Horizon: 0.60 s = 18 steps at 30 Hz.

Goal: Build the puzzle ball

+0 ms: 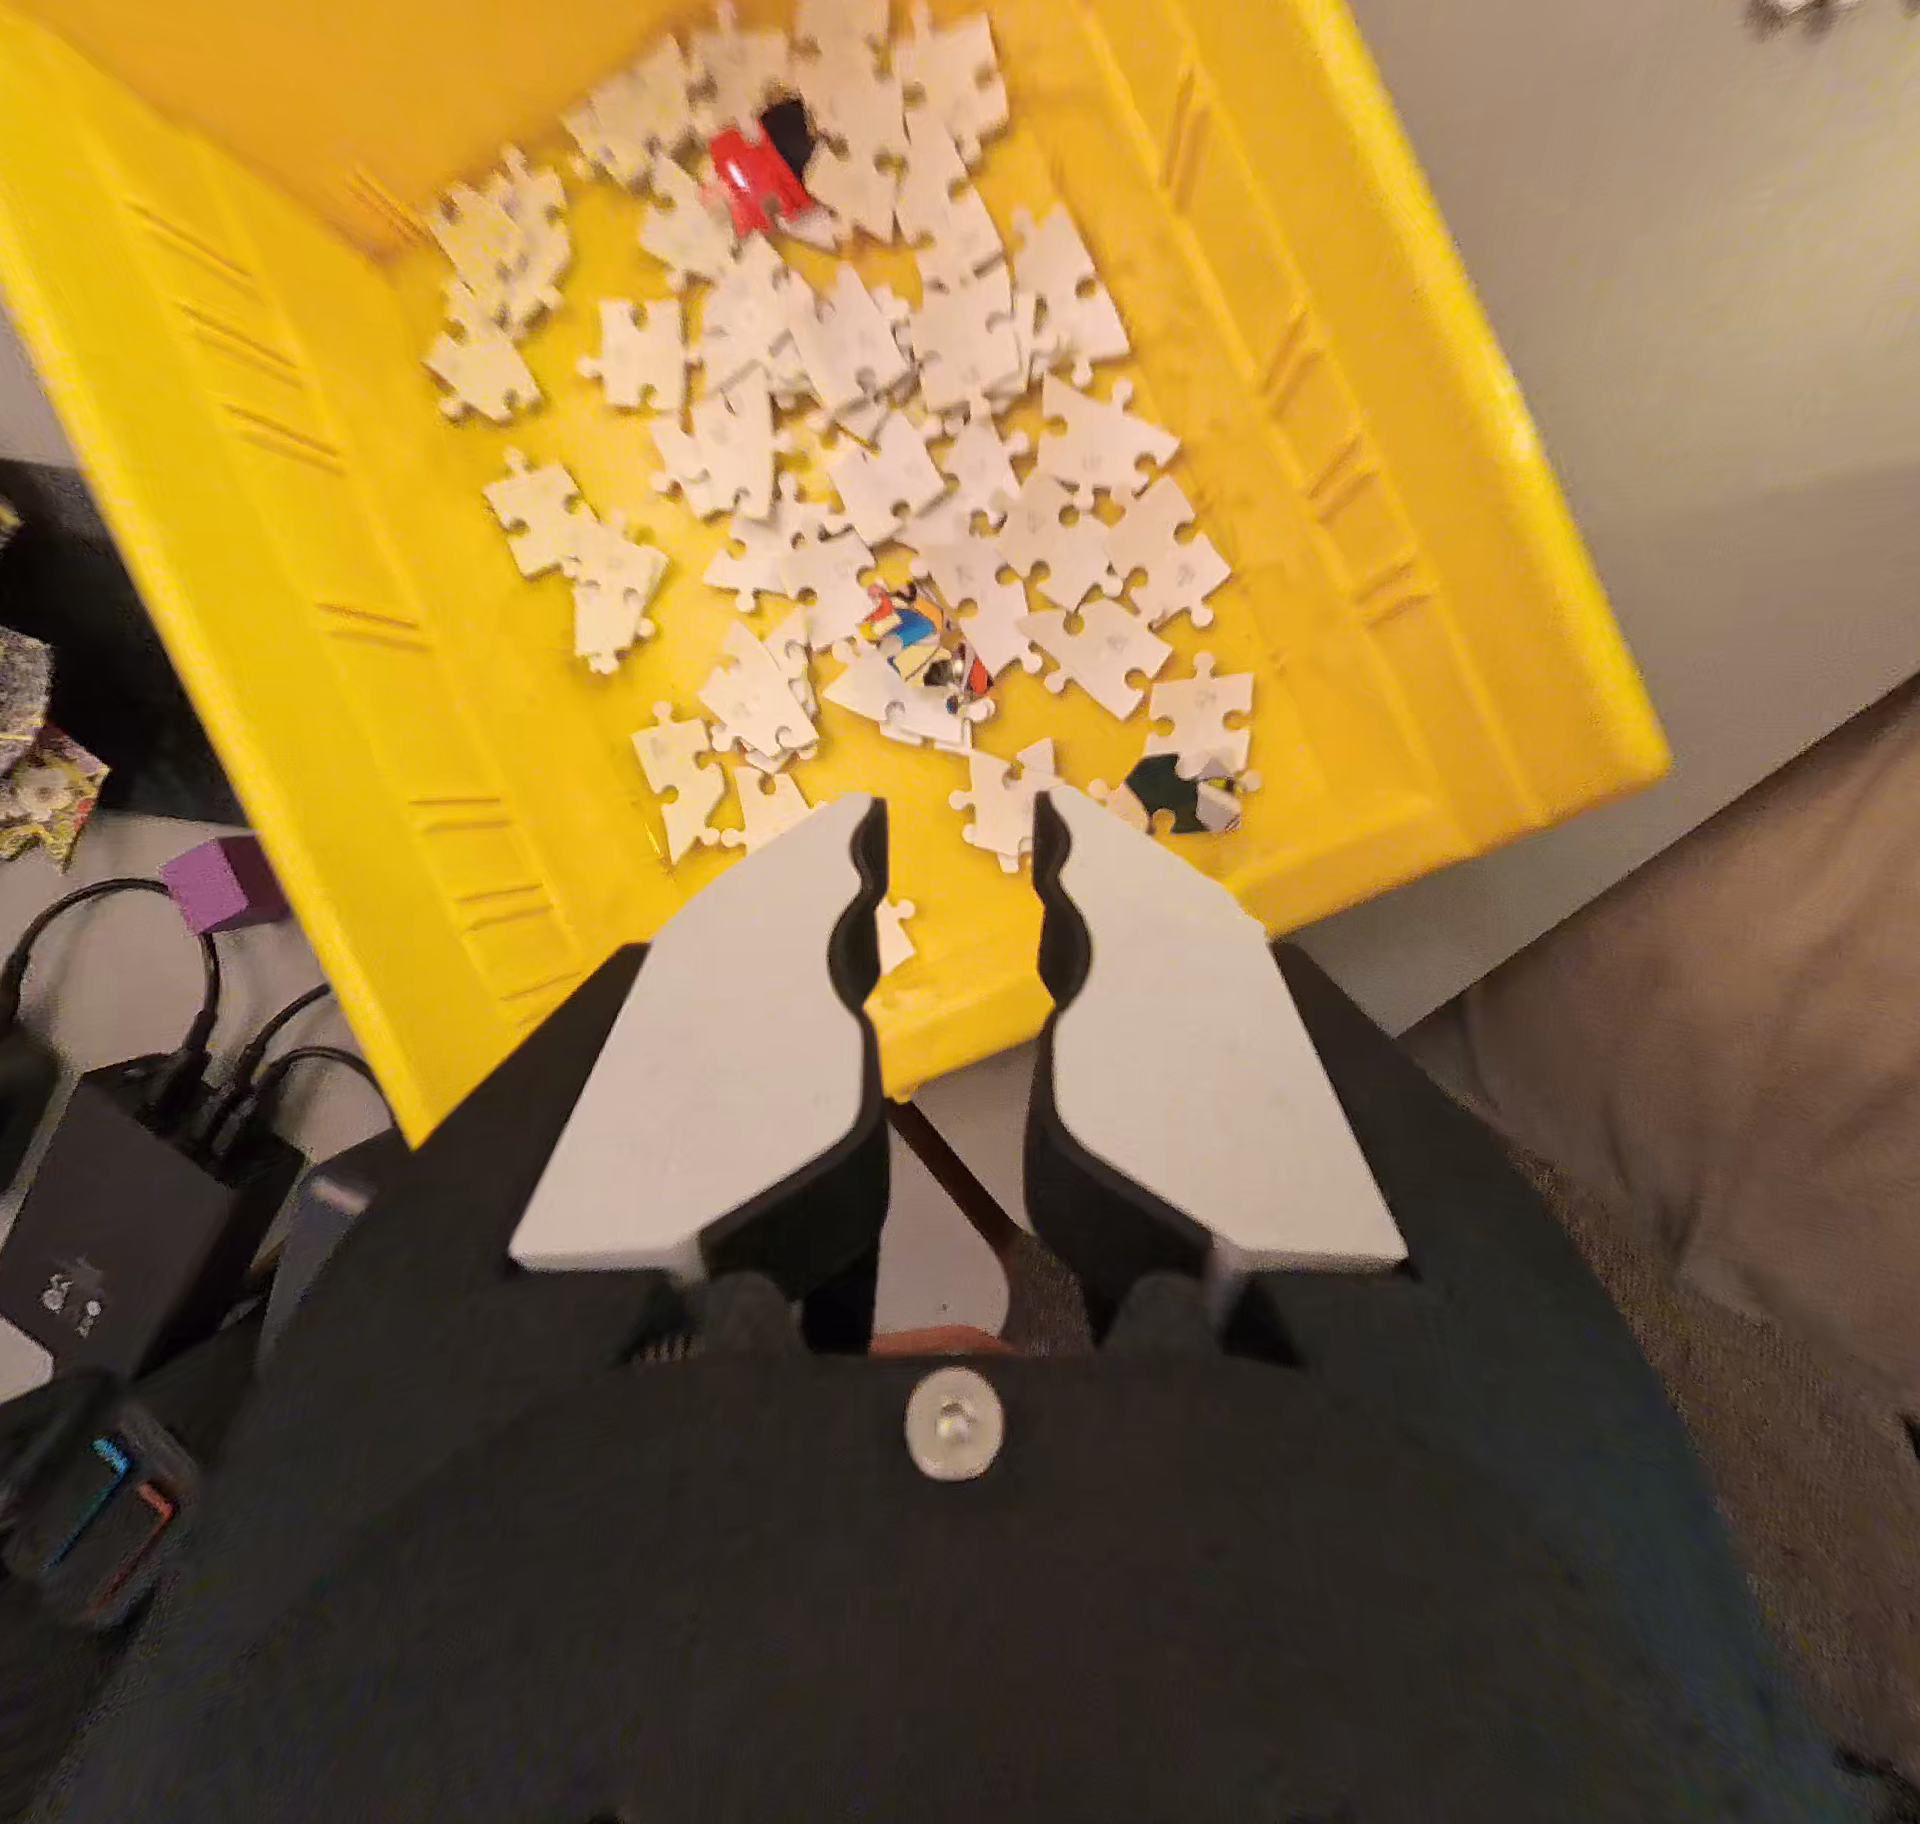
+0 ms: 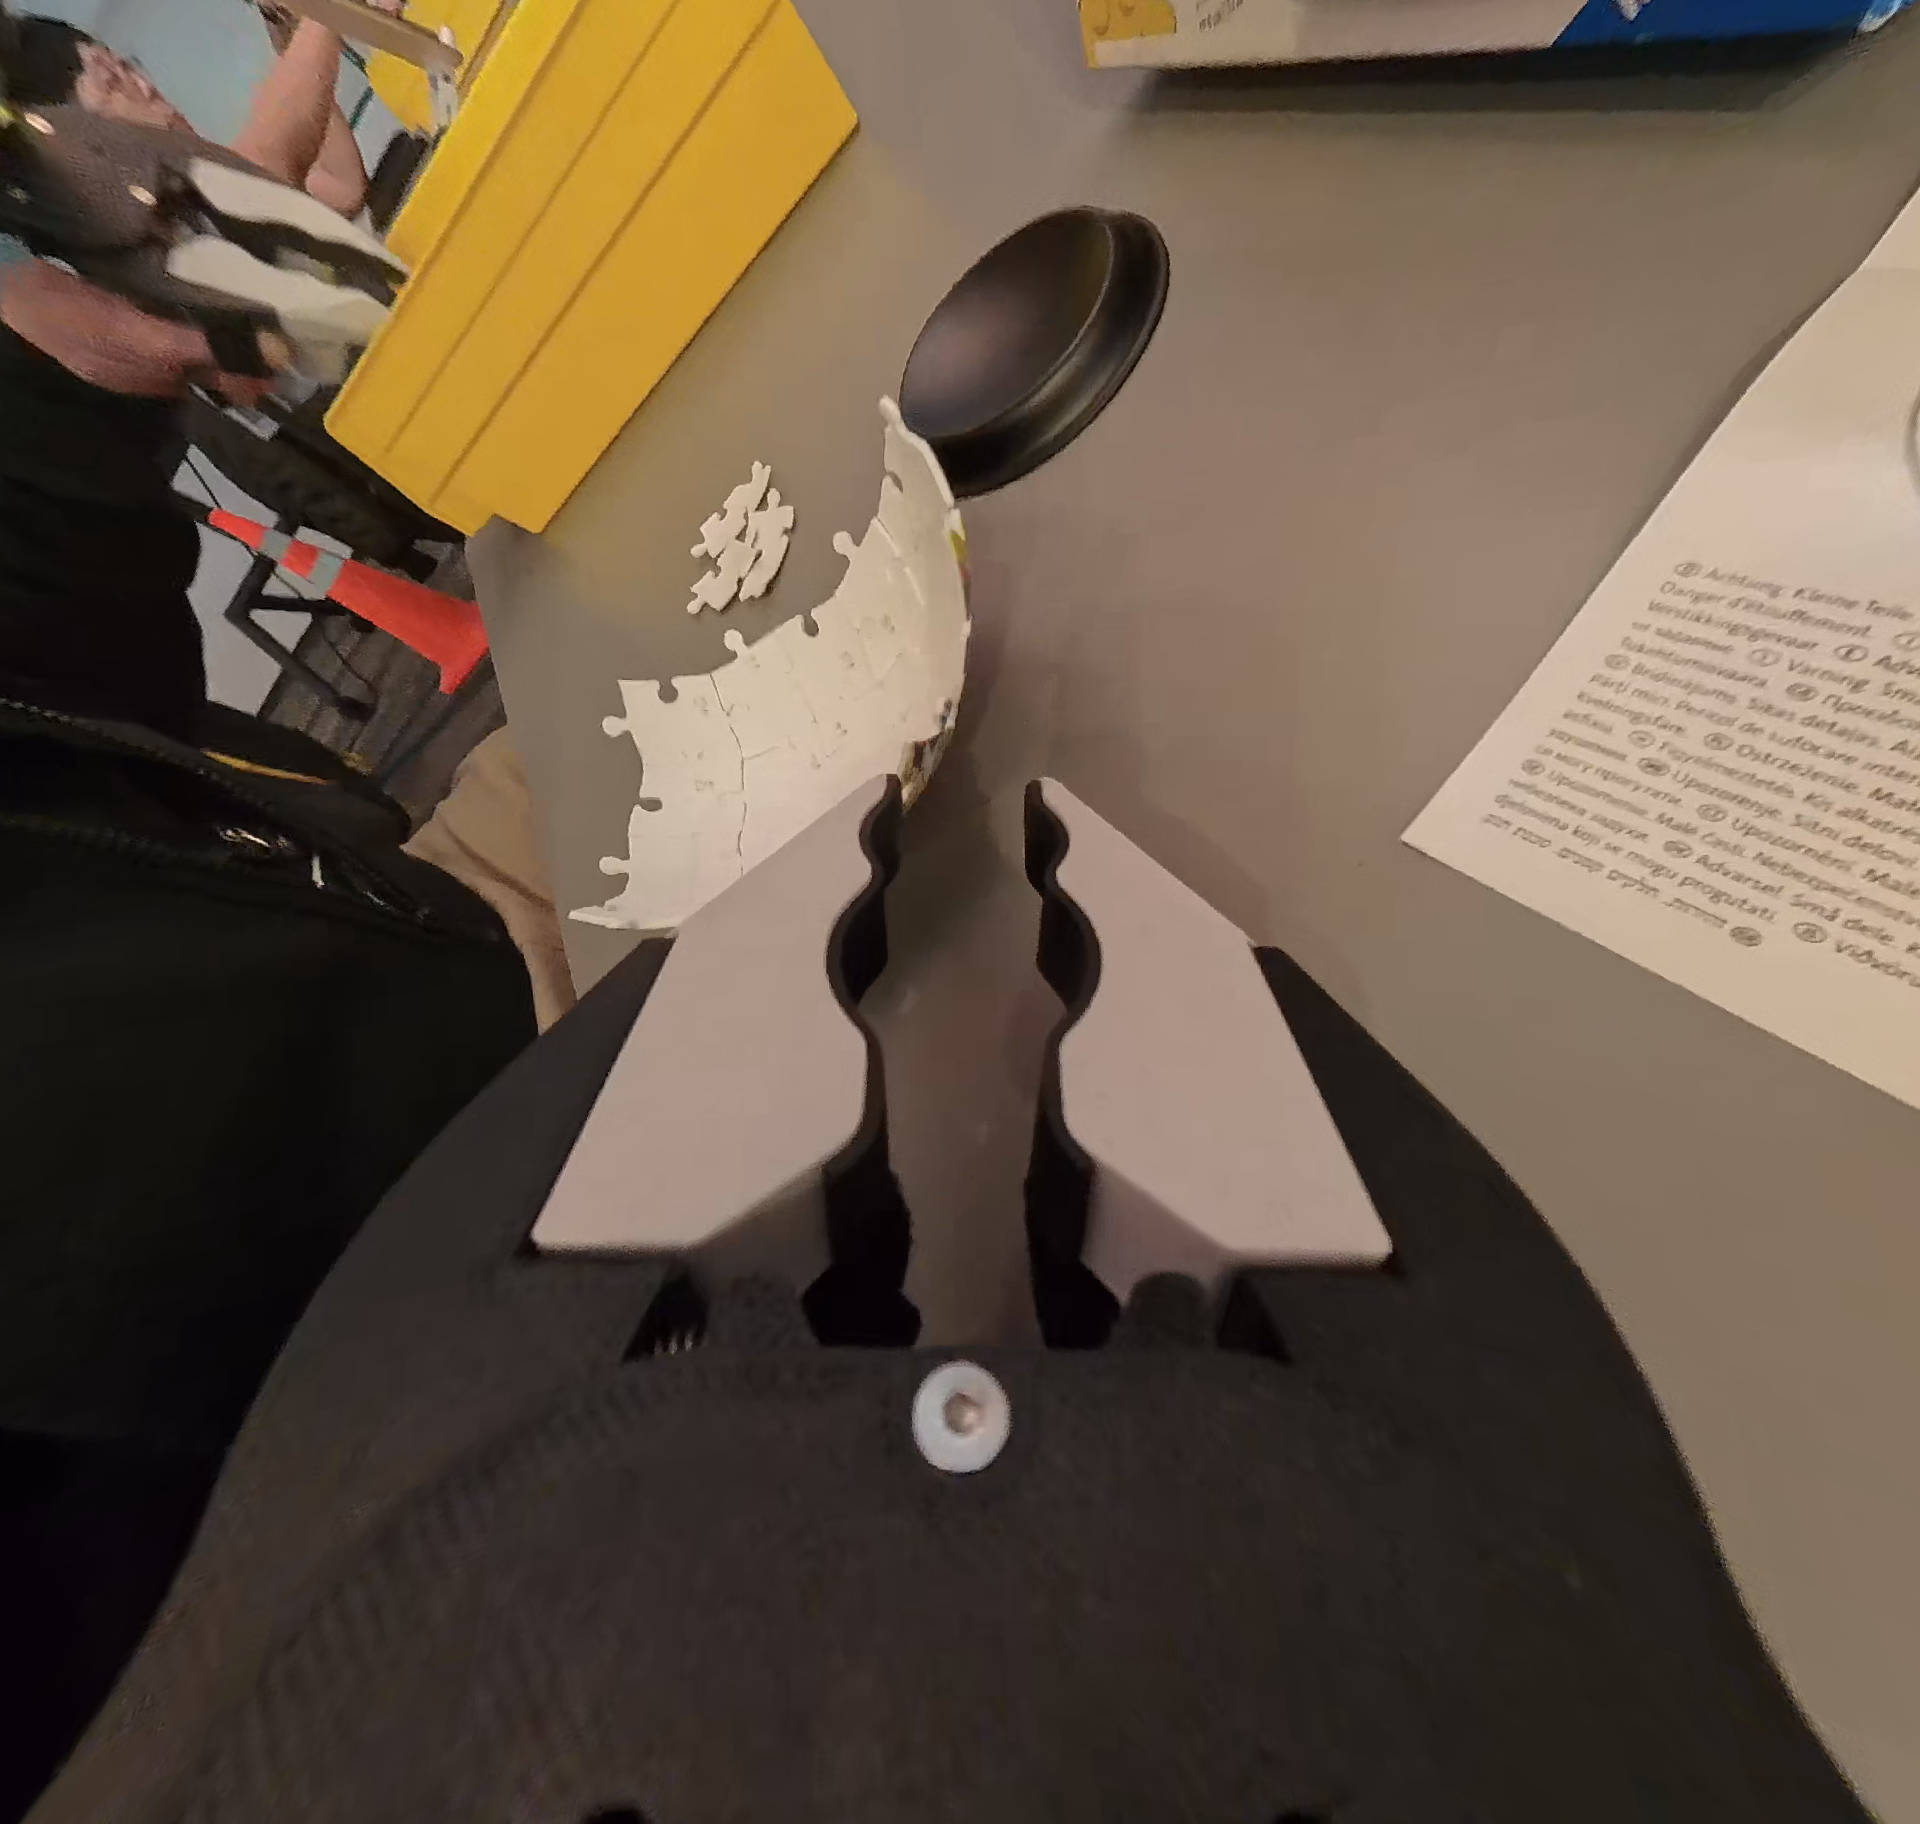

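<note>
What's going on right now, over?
Left gripper open over yellow bin of loose pieces. Right gripper open, empty, beside part-built shell. Nothing blocking.

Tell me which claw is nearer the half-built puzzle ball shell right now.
Right. The right claw hangs open with its left fingertip just in front of the shell on the grey table. The left claw is open over the yellow bin of loose pieces, away from the shell.

Bare table (image 2: 1299, 548) right of partial ball (image 2: 810, 725); yellow bin (image 2: 582, 247) blocks left.
</note>
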Tool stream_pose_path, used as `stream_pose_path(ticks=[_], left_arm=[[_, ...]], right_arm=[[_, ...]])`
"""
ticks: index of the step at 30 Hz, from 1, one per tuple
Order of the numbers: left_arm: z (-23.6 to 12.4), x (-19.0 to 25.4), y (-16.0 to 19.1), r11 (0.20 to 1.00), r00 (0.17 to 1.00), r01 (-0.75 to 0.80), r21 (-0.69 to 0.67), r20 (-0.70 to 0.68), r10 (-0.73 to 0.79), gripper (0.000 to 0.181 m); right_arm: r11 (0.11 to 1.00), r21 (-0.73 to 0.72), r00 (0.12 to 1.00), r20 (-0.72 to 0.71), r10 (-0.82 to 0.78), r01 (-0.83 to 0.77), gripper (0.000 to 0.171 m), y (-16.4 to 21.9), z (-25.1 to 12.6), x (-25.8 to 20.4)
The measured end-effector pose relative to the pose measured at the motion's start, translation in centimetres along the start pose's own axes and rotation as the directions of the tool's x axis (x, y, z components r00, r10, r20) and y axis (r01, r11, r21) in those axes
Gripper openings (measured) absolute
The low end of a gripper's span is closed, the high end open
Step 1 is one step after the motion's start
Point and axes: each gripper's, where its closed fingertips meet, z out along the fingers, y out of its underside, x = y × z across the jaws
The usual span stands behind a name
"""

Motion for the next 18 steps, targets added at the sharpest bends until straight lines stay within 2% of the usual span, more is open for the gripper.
stream_pose_path(ticks=[4, 8, 18], left_arm=[[3.2, 1.1, 1.2, 0.987, 0.992, -0.085, -0.14, -0.101, 0.071, 0.029], [5.7, 1.1, 3.1, 0.939, 0.983, -0.138, -0.315, -0.163, 0.089, 0.029], [6.9, 0.9, 4.0, 0.839, 0.945, -0.223, -0.496, -0.322, 0.061, 0.034]], right_arm=[[0.999, 0.041, 0.999, 0.019, 0.027, -0.027, 0.018, -0.4, -0.4, 0.1], [0.997, 0.054, 0.998, 0.027, 0.05, -0.051, 0.016, -0.6, -0.5, 0.3], [0.997, 0.053, 0.998, 0.032, 0.053, -0.054, 0.014, -0.6, -0.4, 0.3]])
